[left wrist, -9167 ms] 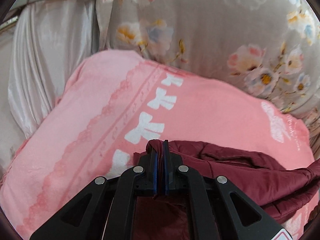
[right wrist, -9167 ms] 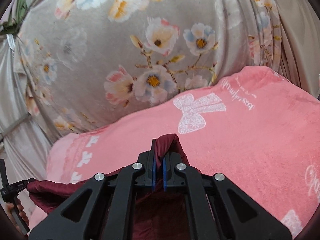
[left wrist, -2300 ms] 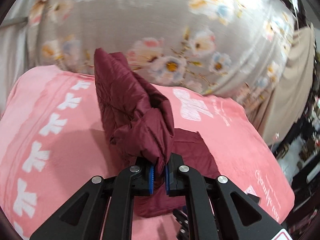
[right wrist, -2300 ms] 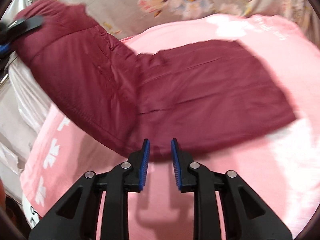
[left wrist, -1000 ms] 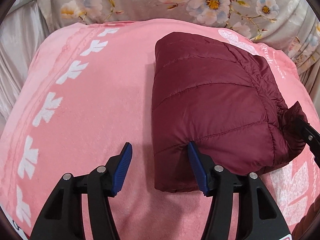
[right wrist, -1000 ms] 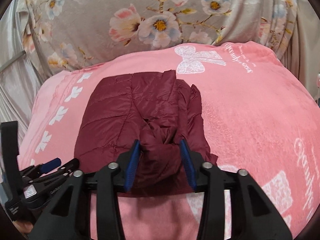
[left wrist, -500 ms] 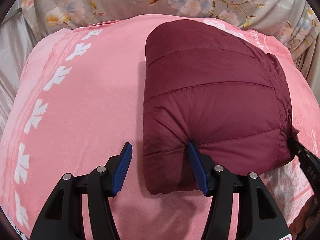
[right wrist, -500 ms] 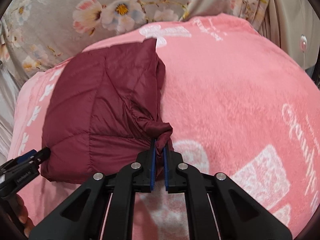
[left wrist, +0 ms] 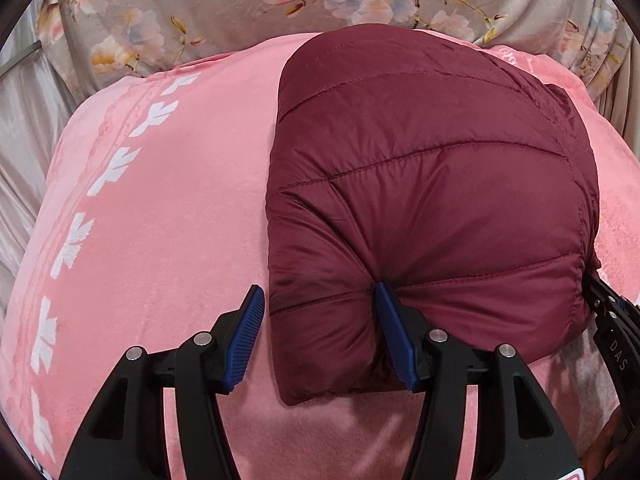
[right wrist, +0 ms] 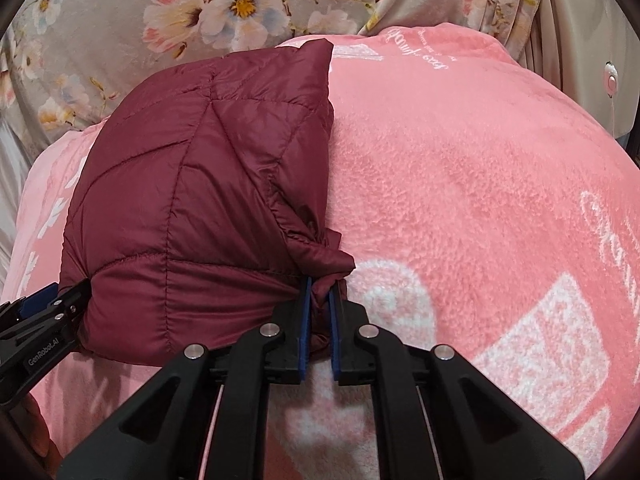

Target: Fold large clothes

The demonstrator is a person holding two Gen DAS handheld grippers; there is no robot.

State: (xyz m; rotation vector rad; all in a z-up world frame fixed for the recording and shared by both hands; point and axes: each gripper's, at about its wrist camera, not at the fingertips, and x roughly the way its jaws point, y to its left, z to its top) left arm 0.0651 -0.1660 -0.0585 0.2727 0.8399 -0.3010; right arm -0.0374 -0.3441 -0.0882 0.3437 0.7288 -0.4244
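A dark red quilted puffer jacket (left wrist: 432, 184) lies folded into a thick bundle on a pink blanket (left wrist: 160, 240). My left gripper (left wrist: 320, 320) is open, its jaws astride the bundle's near left corner, the right pad pressed into the fabric. In the right wrist view the jacket (right wrist: 200, 184) fills the left half. My right gripper (right wrist: 319, 300) is shut on a bunched edge of the jacket at the bundle's near right corner. The left gripper (right wrist: 44, 316) shows at the left edge of that view, and the right gripper (left wrist: 612, 320) at the right edge of the left wrist view.
The pink blanket (right wrist: 480, 200) with white bow and script prints covers the bed. A grey floral curtain (left wrist: 240, 12) hangs behind it. Pale drapes (left wrist: 20, 128) hang at the left. A small white button on a cord (right wrist: 611, 74) is on the wall at the right.
Over the last second my right gripper closed on the jacket's bunched edge. My left gripper stayed open and moved closer over the near left corner. Before that, the jacket was folded over into the bundle.
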